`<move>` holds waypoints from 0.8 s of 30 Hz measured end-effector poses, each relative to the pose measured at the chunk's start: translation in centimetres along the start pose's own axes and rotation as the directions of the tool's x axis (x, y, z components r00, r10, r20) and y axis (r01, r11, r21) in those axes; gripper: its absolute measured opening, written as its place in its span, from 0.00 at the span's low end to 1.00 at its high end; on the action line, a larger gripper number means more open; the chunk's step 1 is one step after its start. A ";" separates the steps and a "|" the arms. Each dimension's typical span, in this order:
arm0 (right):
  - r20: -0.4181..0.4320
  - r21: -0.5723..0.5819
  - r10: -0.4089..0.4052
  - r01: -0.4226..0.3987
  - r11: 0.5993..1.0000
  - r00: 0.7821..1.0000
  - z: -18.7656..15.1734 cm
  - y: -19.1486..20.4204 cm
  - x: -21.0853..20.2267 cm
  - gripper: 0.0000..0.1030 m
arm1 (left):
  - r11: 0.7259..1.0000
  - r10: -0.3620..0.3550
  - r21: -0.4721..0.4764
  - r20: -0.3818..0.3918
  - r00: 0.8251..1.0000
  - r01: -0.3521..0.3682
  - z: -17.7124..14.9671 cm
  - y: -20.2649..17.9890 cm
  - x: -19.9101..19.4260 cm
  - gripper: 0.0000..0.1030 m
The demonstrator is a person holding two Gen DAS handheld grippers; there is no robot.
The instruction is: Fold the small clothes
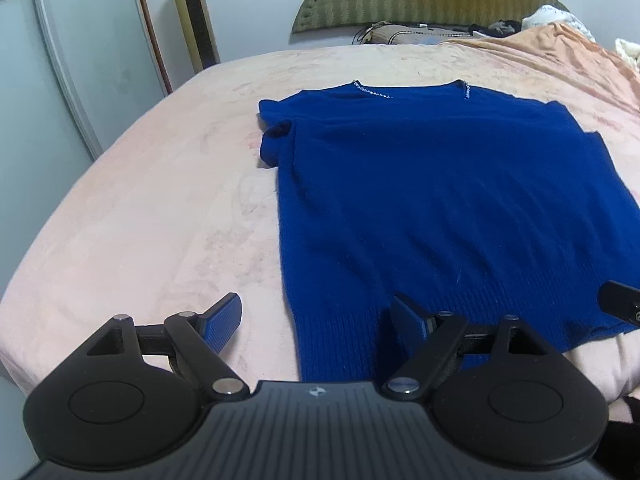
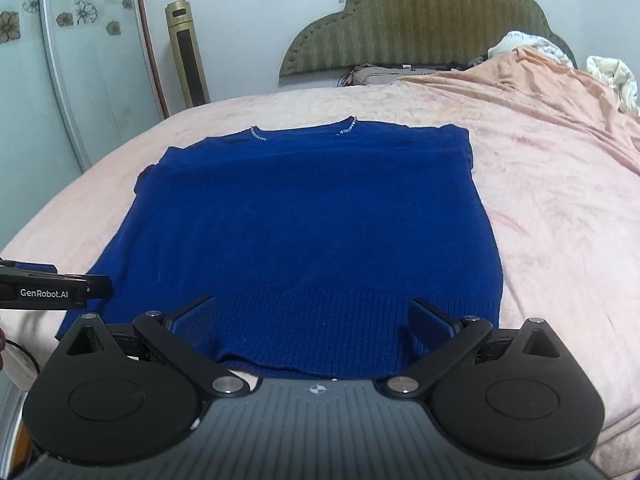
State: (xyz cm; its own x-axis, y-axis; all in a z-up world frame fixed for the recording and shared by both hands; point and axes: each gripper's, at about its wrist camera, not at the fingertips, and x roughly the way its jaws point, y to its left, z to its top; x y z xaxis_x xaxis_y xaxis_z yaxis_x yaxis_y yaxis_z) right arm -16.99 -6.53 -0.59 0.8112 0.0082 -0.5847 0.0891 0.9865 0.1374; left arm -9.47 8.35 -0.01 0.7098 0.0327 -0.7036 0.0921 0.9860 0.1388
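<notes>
A royal-blue knit sweater [image 1: 440, 200] lies flat on the pink bed, neckline with small beads at the far end, ribbed hem nearest me. It also shows in the right wrist view [image 2: 312, 220]. Its sleeves look folded in. My left gripper [image 1: 318, 312] is open, hovering over the hem's left corner, one finger over the bedspread, the other over the hem. My right gripper [image 2: 314, 314] is open over the right part of the hem, both fingers above the ribbing. The left gripper's side [image 2: 52, 286] shows at the right view's left edge.
The pink bedspread [image 1: 160, 200] covers a wide bed. An orange blanket [image 2: 540, 92] and white bundled cloth [image 2: 612, 76] lie far right. A green padded headboard [image 2: 420, 28], a gold tower fan [image 2: 188, 52] and a glass wardrobe door [image 2: 80, 60] stand behind.
</notes>
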 end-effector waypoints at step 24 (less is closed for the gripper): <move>0.039 0.107 0.072 -0.076 0.991 0.997 -0.9 -2.6 -1.1 1.00 | 0.999 0.007 -0.042 -0.052 0.999 -0.009 0.4 -1.1 -0.3 0.80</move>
State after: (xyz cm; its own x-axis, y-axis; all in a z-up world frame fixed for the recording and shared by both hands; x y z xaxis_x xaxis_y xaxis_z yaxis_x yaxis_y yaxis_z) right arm -18.62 -8.90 -1.08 0.8376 0.0730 -0.5413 0.0887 0.9597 0.2666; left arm -9.52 7.24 0.30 0.6734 0.0480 -0.7377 0.0560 0.9917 0.1156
